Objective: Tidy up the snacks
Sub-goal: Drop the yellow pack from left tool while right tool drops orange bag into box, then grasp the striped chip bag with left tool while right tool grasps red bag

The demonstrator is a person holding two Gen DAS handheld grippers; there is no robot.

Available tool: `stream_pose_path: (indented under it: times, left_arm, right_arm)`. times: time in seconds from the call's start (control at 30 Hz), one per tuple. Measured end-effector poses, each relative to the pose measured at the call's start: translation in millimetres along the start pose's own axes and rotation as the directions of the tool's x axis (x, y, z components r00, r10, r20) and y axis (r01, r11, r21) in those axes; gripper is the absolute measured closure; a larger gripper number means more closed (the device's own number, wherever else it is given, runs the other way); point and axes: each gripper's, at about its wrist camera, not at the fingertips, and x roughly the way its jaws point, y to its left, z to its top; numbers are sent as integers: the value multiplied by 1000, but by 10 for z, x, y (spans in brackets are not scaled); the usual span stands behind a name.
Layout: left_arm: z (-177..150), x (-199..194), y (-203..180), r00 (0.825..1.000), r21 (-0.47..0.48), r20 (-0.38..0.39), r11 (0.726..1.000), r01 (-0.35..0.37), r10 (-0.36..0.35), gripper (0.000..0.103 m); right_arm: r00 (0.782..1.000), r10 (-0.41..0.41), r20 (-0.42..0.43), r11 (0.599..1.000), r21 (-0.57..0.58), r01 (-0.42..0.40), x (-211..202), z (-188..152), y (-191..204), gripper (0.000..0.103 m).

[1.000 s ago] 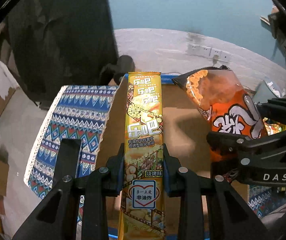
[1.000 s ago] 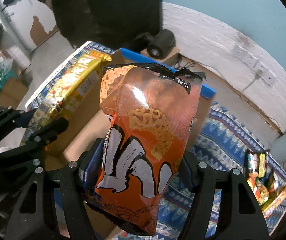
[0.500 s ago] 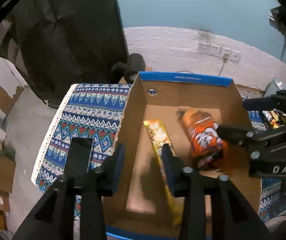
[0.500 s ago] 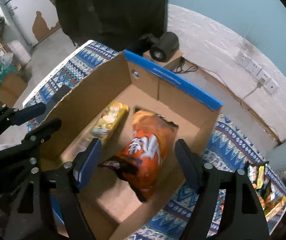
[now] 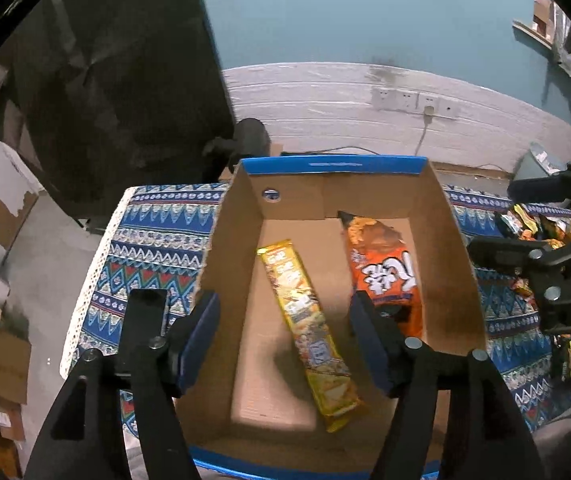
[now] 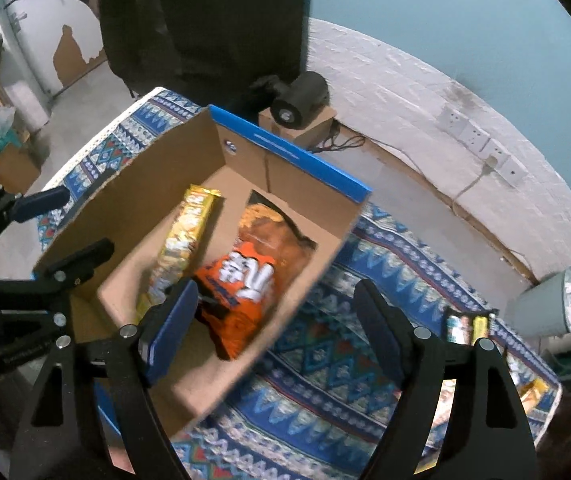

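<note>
Long yellow snack pack (image 5: 309, 328) and orange chip bag (image 5: 383, 268) lying flat, side by side, inside cardboard box (image 5: 229, 248).

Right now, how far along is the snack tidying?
Two snacks lie in the open cardboard box: a long yellow packet and an orange crisp bag. Both the left gripper and right gripper are opening, empty. More loose packets wait on the patterned cloth.

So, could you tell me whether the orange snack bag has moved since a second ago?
Yes. The orange snack bag has dropped from between the right gripper fingers onto the cardboard box floor.
</note>
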Motion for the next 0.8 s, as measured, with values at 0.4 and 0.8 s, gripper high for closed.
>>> stream_pose_path:
  times: [0.4,0.8]
  left_arm:
    - [36,-179,-552,999,113,7,993,43,-44,29]
    - [12,-298,-1250,992,250,-28,960,129,-126,28]
  right_arm:
    - [999,-38,14,998,53,37,-374,-446,-466,22]
    - [997,-82,-1,988,129,82,-687,-1008,-900,21]
